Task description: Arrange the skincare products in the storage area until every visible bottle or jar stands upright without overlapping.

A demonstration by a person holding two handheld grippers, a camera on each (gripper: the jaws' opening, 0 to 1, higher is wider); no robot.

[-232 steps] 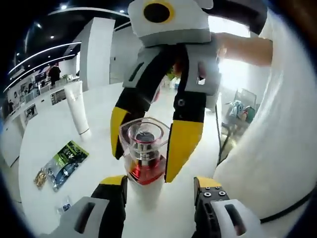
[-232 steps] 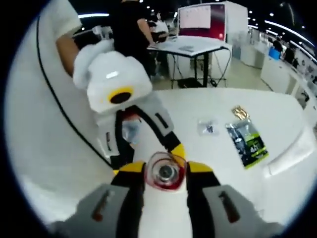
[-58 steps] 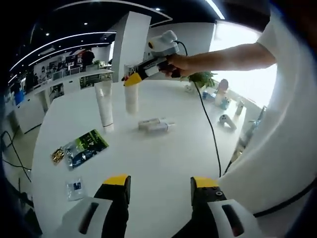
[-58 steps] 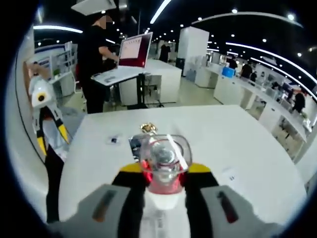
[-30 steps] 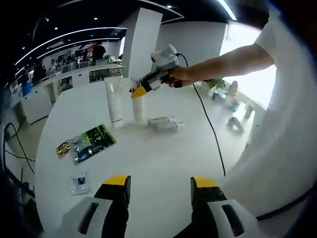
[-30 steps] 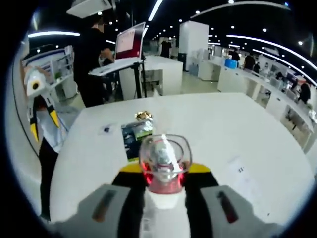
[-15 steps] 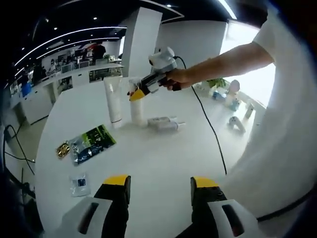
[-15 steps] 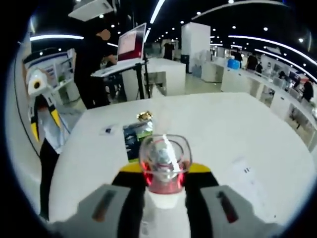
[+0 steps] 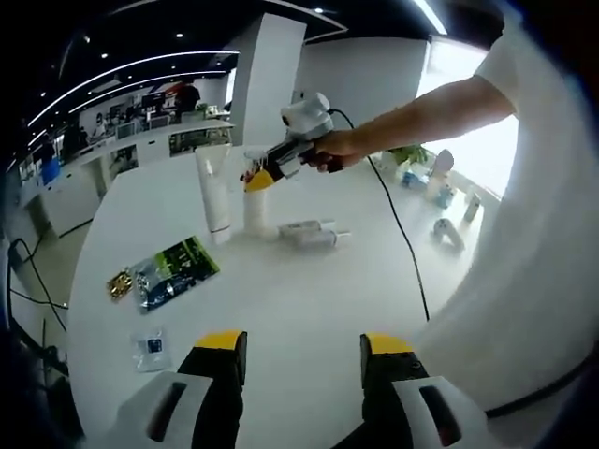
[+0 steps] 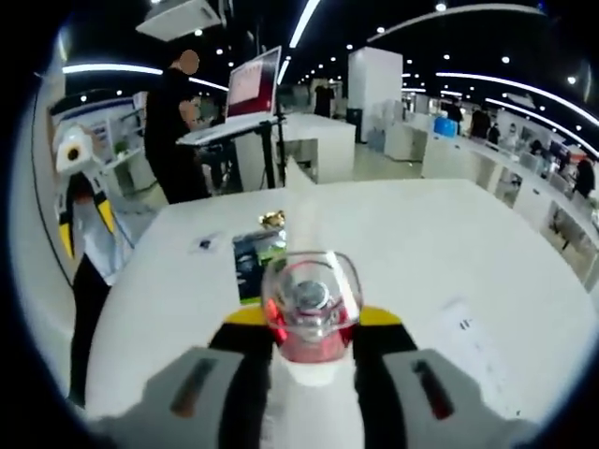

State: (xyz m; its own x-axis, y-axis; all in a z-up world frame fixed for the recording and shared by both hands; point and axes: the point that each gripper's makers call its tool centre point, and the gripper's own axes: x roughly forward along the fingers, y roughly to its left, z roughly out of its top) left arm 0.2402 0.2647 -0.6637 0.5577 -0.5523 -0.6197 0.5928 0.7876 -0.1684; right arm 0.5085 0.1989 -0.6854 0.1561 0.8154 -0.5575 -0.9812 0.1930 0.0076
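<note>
On the white round table (image 9: 309, 309), in the left gripper view, I hold my left gripper (image 9: 304, 348) low over the bare near side, its yellow-tipped jaws spread apart with nothing between them. Across the table my right gripper (image 9: 255, 178) reaches out at the end of my arm (image 9: 421, 108), its jaws closed around the upper part of a white bottle (image 9: 254, 208) that stands upright. Just left of that bottle stands a tall white tube (image 9: 214, 195), also upright, close beside it but apart. Just right of it another bottle (image 9: 312, 232) lies on its side on the tabletop. Nearer me on the left lie a green and black sachet (image 9: 171, 271), a small gold packet (image 9: 117, 282) touching its far end, and a small clear packet (image 9: 149, 348) nearer the table edge.

In the right gripper view, my right gripper (image 10: 307, 316) clamps the bottle just under its clear cap (image 10: 310, 297), which has a red ring at its base; the white body (image 10: 309, 402) runs down between the jaws. Beyond the cap lie the sachet (image 10: 255, 262) and the gold packet (image 10: 272, 220). My left gripper (image 10: 77, 192) hangs at the left edge. A person in black (image 10: 173, 122) stands at a desk with an open laptop (image 10: 251, 86).
</note>
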